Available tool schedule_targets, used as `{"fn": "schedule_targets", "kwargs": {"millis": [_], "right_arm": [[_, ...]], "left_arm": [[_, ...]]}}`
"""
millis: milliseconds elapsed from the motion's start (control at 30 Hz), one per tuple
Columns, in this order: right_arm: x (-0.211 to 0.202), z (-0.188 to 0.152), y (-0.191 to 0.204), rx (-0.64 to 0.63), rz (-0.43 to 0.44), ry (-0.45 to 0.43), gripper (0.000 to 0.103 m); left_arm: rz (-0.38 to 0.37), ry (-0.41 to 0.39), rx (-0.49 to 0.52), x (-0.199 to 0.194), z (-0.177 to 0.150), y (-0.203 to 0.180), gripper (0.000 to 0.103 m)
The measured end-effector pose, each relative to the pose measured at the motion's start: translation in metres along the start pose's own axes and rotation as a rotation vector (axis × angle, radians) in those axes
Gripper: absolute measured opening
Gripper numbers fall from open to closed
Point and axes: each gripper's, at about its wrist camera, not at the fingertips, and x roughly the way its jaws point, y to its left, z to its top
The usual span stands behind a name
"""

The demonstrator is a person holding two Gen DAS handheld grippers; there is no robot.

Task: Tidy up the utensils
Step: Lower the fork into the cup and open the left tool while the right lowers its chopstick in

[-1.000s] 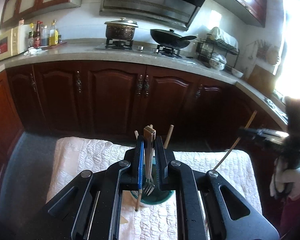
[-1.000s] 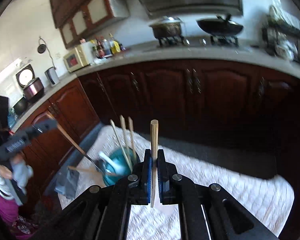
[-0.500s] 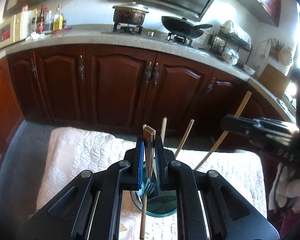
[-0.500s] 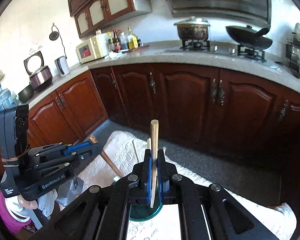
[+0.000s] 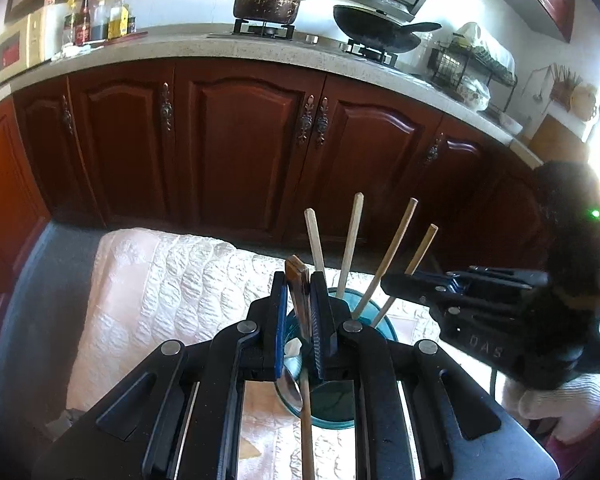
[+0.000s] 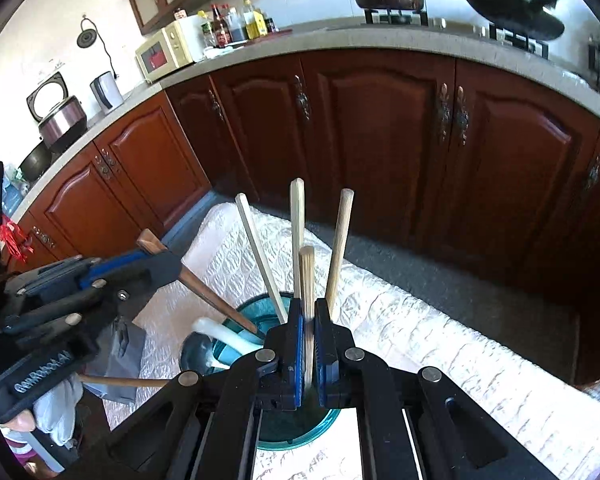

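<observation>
Right wrist: chopstick (image 6: 307,280) upright in gripper (image 6: 308,344).

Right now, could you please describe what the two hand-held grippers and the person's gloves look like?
Both are black plastic with blue finger pads and silver rivets. The left hand-held gripper bears white lettering on its side; the right hand-held gripper shows a green light on its body. Each hand wears a white knit glove.

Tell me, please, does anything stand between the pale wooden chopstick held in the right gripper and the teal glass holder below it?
Nothing visible blocks the pale wooden chopstick; it hangs over the teal glass holder, beside three upright chopsticks already inside.
</observation>
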Motion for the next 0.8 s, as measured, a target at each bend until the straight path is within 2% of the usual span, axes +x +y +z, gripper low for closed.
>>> {"fn": "schedule_targets", "kwargs": {"millis": [133, 200, 233, 267, 333, 800], "right_arm": [[0.003, 0.001, -0.016, 0.087, 0.047, -0.006, 0.009], [0.001, -0.001, -0.018, 0.087, 0.043, -0.007, 0.021], [-0.001, -0.002, -0.02, 0.089, 0.041, -0.011, 0.032], [-0.003, -0.003, -0.021, 0.094, 0.042, -0.015, 0.035], [-0.006, -0.006, -0.023, 0.103, 0.045, -0.017, 0.035], [-0.037, -0.04, -0.032, 0.153, 0.022, -0.031, 0.035]], "left_arm": [[0.003, 0.014, -0.024, -0.001, 0.001, 0.007, 0.01], [0.002, 0.019, -0.029, -0.001, 0.002, 0.01, 0.012], [0.003, 0.016, -0.035, -0.002, 0.002, 0.012, 0.016], [0.001, 0.015, -0.041, -0.003, 0.003, 0.012, 0.019], [-0.009, 0.019, -0.055, -0.005, 0.003, 0.015, 0.027], [0.02, -0.044, -0.023, -0.043, 0.002, 0.007, 0.034]]}}
